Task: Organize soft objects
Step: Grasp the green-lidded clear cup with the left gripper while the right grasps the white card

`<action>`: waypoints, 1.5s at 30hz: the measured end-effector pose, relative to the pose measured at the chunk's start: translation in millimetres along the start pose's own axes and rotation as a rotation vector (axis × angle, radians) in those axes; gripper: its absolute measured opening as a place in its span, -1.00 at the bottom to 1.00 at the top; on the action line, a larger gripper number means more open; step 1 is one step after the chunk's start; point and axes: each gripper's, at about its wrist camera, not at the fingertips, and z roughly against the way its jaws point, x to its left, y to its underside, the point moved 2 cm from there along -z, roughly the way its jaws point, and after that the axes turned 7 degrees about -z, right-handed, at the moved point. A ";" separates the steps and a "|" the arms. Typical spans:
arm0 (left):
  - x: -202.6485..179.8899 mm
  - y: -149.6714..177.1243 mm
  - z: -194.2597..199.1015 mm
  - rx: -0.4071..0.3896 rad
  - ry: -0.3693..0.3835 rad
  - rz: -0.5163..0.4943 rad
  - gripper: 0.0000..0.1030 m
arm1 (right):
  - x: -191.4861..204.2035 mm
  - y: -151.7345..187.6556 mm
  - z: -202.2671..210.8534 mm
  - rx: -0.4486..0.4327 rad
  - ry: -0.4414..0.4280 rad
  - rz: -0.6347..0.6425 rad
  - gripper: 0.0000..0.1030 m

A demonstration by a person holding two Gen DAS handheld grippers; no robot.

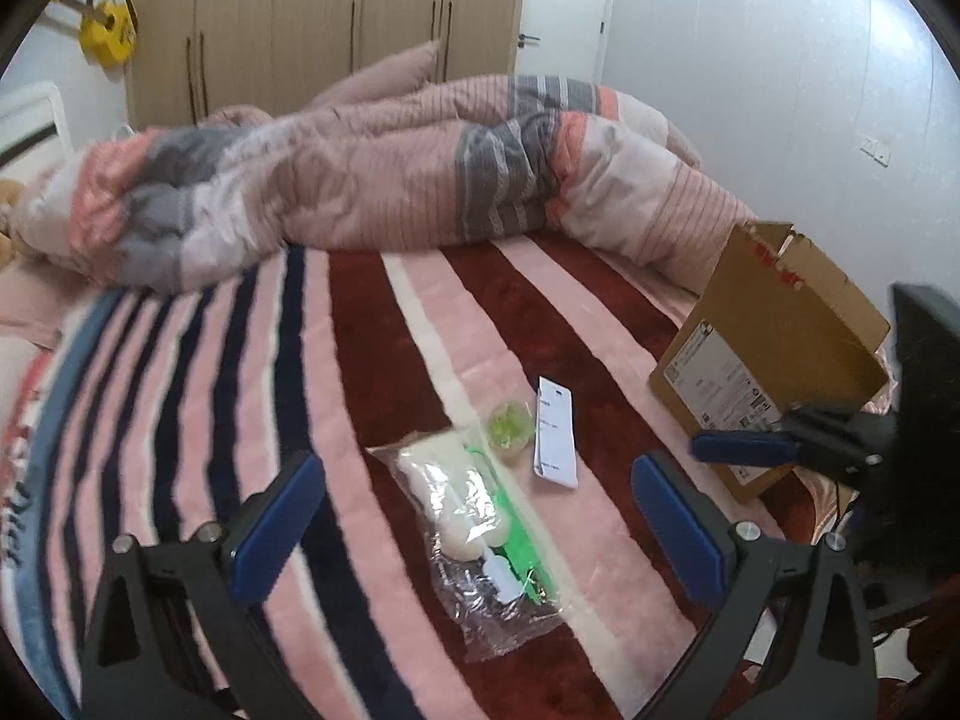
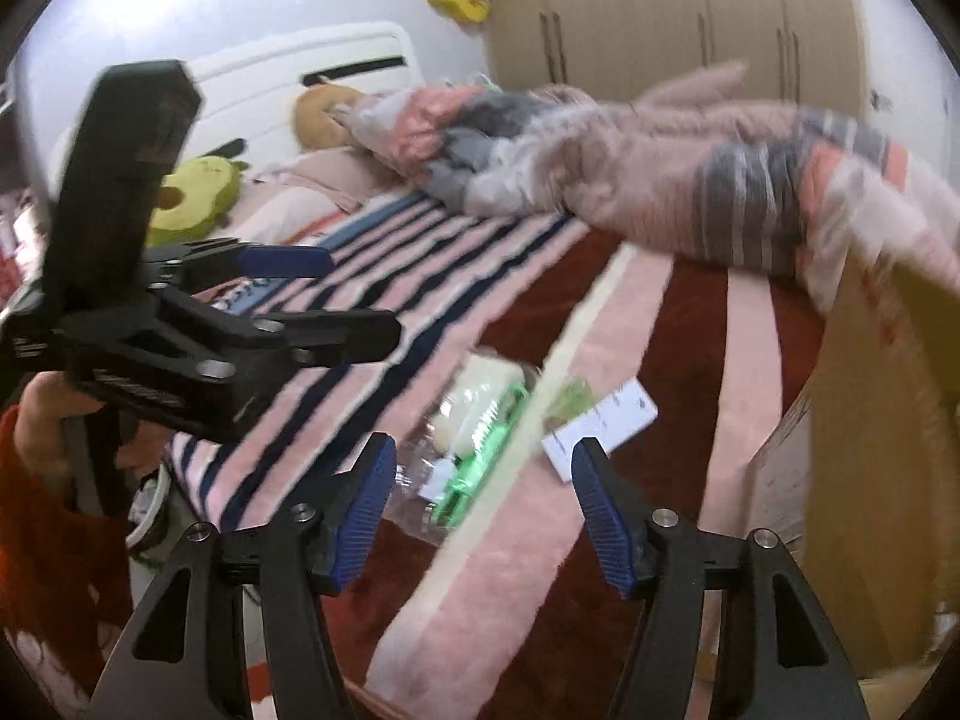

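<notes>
Bed [image 1: 198,360] under its striped blanket carries everything; the cardboard box [image 1: 774,354] stands open at my right. Between them lies the clear plastic packet [image 1: 480,534], long axis running away from me, straight ahead between my left gripper [image 1: 474,534] fingers, which stand apart and empty. My right gripper [image 2: 483,510], also spread and empty, hangs farther off, I judge.

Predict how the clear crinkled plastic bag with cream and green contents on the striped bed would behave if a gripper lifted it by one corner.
The clear crinkled plastic bag would probably sag and crumple, since its film looks thin and wrinkled. Its cream and green contents would likely slide toward the low end. The glossy film may slip between the fingers.
</notes>
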 end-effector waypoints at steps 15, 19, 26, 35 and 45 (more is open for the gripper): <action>7.7 -3.4 -132.8 0.120 0.208 0.039 0.42 | -82.7 18.8 -120.0 0.088 0.090 -0.211 0.54; 6.2 -6.0 -150.6 0.143 0.208 0.036 0.36 | -87.9 14.8 -135.9 0.067 0.102 -0.204 0.56; 1.0 -2.5 -162.3 0.189 0.207 0.011 -0.14 | -87.9 11.4 -142.4 0.046 0.144 -0.185 -0.28; -5.9 -0.7 -171.4 0.202 0.161 -0.020 -0.14 | -87.7 23.6 -121.8 0.029 0.243 -0.116 -0.28; -4.6 -1.8 -168.8 0.182 0.153 -0.004 -0.25 | -95.3 16.5 -133.6 0.046 0.270 -0.123 -0.46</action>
